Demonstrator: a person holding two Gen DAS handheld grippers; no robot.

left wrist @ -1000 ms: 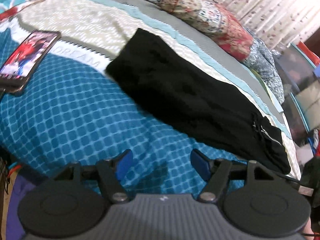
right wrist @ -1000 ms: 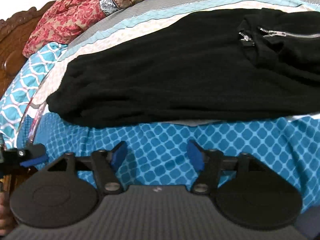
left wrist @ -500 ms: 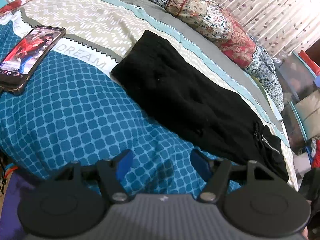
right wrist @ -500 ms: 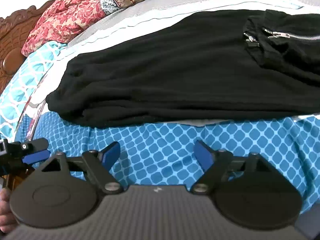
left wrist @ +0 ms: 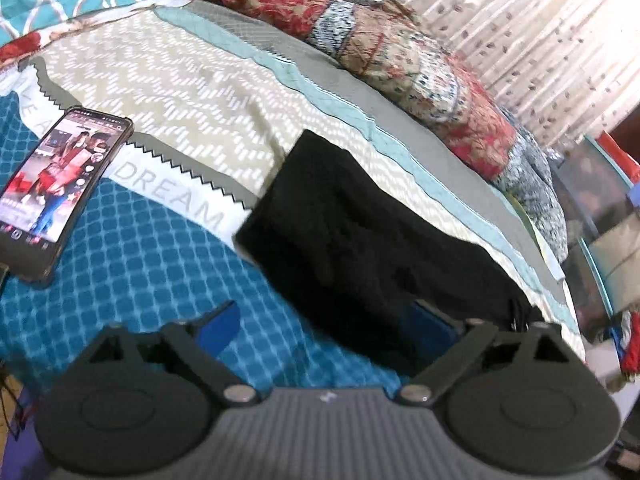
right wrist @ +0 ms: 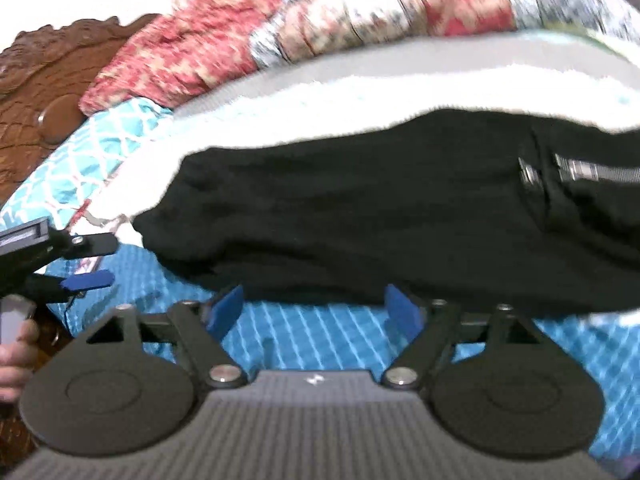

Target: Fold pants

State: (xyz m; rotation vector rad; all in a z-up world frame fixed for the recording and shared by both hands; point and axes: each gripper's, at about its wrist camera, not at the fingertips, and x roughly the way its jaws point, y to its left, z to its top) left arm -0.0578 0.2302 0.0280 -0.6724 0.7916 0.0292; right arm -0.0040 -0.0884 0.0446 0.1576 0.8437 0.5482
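Note:
Black pants (left wrist: pixel 360 240) lie folded lengthwise on the bed, leg end at the upper left, zipped waist end at the lower right. My left gripper (left wrist: pixel 324 326) is open and empty, its right pad just over the pants' near edge. In the right wrist view the pants (right wrist: pixel 380 208) stretch across the frame with a silver zipper (right wrist: pixel 592 170) at the right. My right gripper (right wrist: pixel 316 310) is open and empty, its pads at the pants' near edge. The left gripper (right wrist: pixel 86 264) shows at the left edge of that view.
A phone (left wrist: pixel 56 196) with a lit screen lies on the blue patterned bedspread (left wrist: pixel 140 264) at the left. Patterned quilts (left wrist: pixel 400 60) are piled along the far side. A carved wooden headboard (right wrist: pixel 48 96) stands at the left. Storage boxes (left wrist: pixel 600 200) sit beyond the bed's right end.
Both grippers have moved forward toward the pants' near edge; their pads now reach it. The left gripper's jaws have opened wider. Both views are motion-blurred.

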